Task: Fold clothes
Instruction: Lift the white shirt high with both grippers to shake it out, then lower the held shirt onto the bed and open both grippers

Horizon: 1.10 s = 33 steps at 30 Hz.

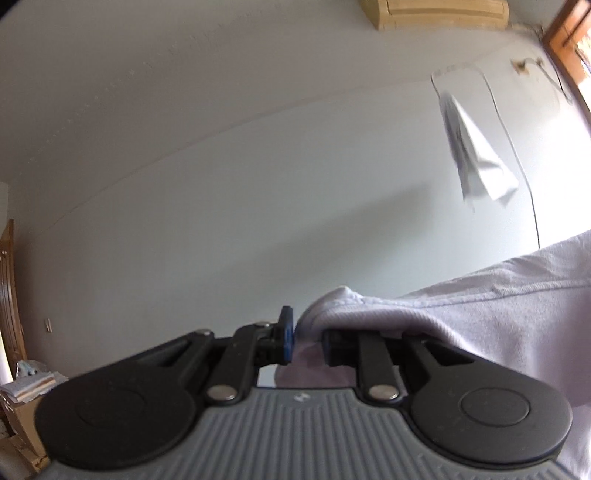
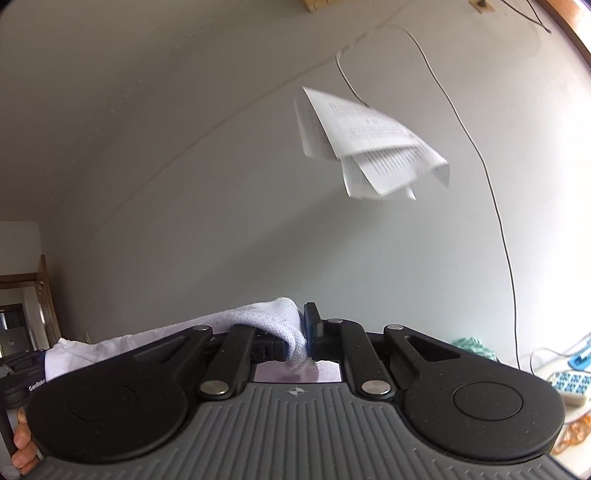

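Ribbed white knit garment, matt black plastic left gripper, printed paper sheets, smooth painted wall.

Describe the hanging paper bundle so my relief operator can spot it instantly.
Look at the pale wall ahead of both grippers. A thin wire loops down it from the top, and the printed paper sheets dangle from its hooked end, folded and curling. They are the only thing hanging on that wall.

Two grippers: the left gripper and the right gripper. One white garment spans both. One bundle of printed sheets hangs on one thin cable. One wall-mounted unit.
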{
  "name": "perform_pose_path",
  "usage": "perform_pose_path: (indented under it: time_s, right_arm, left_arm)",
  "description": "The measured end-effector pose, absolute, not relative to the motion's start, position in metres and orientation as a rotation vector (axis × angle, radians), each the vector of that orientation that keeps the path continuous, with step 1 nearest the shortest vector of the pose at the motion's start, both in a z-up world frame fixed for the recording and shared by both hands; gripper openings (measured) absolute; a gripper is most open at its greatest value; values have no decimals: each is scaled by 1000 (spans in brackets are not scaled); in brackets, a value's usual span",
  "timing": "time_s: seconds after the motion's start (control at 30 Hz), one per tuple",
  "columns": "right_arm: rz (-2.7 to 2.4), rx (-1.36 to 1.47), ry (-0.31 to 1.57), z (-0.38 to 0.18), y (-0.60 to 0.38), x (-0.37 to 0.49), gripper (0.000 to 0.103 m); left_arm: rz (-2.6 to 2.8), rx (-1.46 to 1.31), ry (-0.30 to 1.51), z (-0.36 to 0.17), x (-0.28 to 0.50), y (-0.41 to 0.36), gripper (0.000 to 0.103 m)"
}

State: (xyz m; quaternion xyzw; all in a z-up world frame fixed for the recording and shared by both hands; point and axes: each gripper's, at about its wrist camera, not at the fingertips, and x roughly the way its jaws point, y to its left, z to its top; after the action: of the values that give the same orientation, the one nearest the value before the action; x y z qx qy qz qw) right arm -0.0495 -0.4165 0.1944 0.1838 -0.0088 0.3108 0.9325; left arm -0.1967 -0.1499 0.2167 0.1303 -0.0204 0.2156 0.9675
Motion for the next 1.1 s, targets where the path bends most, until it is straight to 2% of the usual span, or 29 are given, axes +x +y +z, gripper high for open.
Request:
perform_pose_path:
  time_s: [0.3,0.47,0.67,0.73,0.77,0.8,0.83,0.87,0.93,0.97,1.07,1.1]
  right_arm:
    - [589,342,44,186,-386,-18,8]
    - [593,299,28,199,-378,-12,8]
    - [776,190,24,221,-372,-58,8]
    - [831,174,42,213,-358,-72,8]
    - [863,178,66,205,-349,-77,8]
    - [889,185,101,195,-339,-79,8]
    - [909,197,146,181,-329,-79,9]
    - [925,203,206,164,-317,-76,13]
    - [939,183,366,124,-293,-66,14]
    - [931,142,457,104,-284,-62,16]
    - [902,12,722,44,-261,-52,21]
    - [895,-33,777,32,-264,-51,26]
  left_arm:
    - [339,194,103,190,-114,-84,21]
    - [242,176,45,211,-50,-71,21]
    - [-5,64,-45,251,22,-87,20]
    - [-34,105,28,223,30,-93,27]
    - [-46,129,68,207,33,-95,48]
    - [-57,153,108,191,37,-97,84]
    - [-69,176,148,175,41,-100,98]
    - [-80,200,188,160,44,-102,103]
    - [-103,248,268,128,51,-107,102]
    - [-114,272,309,113,55,-109,101]
    - [-71,297,470,64,41,-92,81]
    - [-40,296,532,47,31,-81,83]
